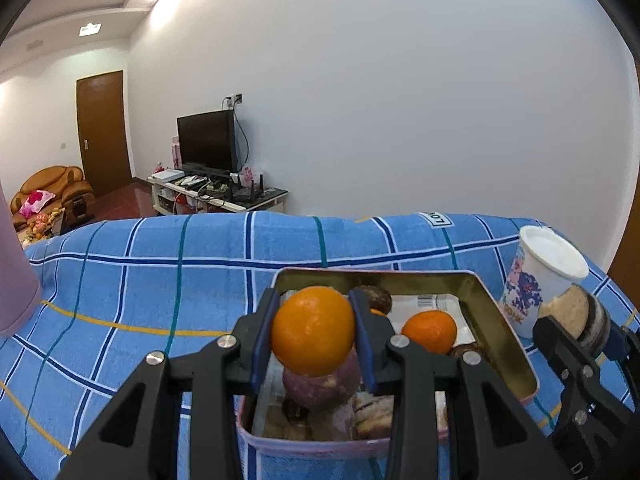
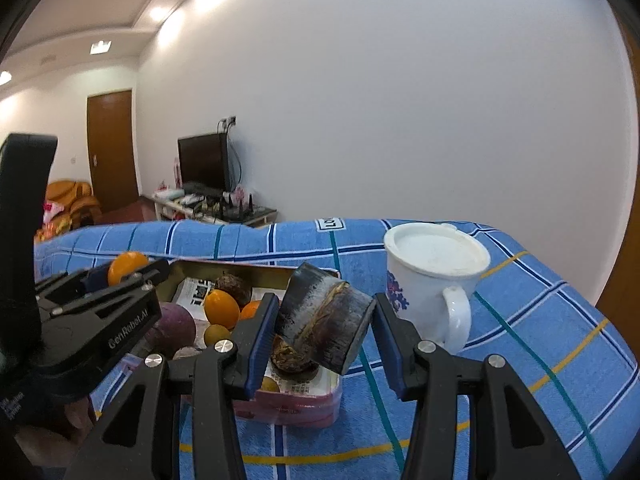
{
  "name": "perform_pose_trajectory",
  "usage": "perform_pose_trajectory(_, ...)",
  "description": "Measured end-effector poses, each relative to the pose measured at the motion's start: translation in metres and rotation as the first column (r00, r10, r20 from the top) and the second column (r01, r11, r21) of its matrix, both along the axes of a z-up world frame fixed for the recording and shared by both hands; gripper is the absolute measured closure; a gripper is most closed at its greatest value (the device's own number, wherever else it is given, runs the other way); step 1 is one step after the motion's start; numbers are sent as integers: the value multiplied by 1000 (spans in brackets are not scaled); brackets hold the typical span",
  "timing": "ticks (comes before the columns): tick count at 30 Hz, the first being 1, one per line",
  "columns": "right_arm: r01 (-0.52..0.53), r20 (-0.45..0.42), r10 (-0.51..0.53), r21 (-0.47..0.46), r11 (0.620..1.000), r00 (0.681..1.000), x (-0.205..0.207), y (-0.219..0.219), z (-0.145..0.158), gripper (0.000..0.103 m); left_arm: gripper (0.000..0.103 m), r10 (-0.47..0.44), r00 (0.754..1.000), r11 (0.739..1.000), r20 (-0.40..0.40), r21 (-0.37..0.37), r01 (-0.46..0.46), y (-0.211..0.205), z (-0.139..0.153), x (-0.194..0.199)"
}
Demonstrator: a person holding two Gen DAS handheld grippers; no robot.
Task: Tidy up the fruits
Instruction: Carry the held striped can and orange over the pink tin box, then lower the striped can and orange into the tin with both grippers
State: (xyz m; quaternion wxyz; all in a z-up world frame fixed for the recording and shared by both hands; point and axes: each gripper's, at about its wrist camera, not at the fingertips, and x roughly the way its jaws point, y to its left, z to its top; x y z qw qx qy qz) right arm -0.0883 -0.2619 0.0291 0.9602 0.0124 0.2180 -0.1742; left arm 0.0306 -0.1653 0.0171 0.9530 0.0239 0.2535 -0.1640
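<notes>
A living room in a home.

A flat television (image 1: 206,142) stands on a low white stand (image 1: 218,196) full of small devices and cables, against a plain white wall. An orange-brown leather armchair (image 1: 52,194) with a pink cushion stands near a brown wooden door (image 1: 105,128). The floor is dark red and shiny. In front, a blue checked cloth (image 1: 160,280) covers the surface, and a white mug (image 2: 434,280) with a lid stands on it.

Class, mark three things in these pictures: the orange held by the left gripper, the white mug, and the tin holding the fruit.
orange (image 1: 313,330), left wrist view, middle of its peel.
white mug (image 2: 430,280), right wrist view, outer wall below the rim.
tin (image 1: 505,336), left wrist view, its right inner wall.
</notes>
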Motion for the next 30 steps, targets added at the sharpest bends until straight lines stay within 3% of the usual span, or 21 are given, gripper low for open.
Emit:
perform_pose_trajectory(4,-21,-27,19,-61,998,999,15,6,5,54,66,7,1000,1000,-5,11,-7,2,-1,8)
perform_pose_trajectory(12,-33,-46,32,-28,999,998,51,6,6,54,66,12,999,1000,-30,25,-11,2,-8,18)
perform_pose_trajectory(30,-39,-7,39,13,999,999,52,-3,-4,54,66,17,999,999,-32,40,-15,-2,-15,23)
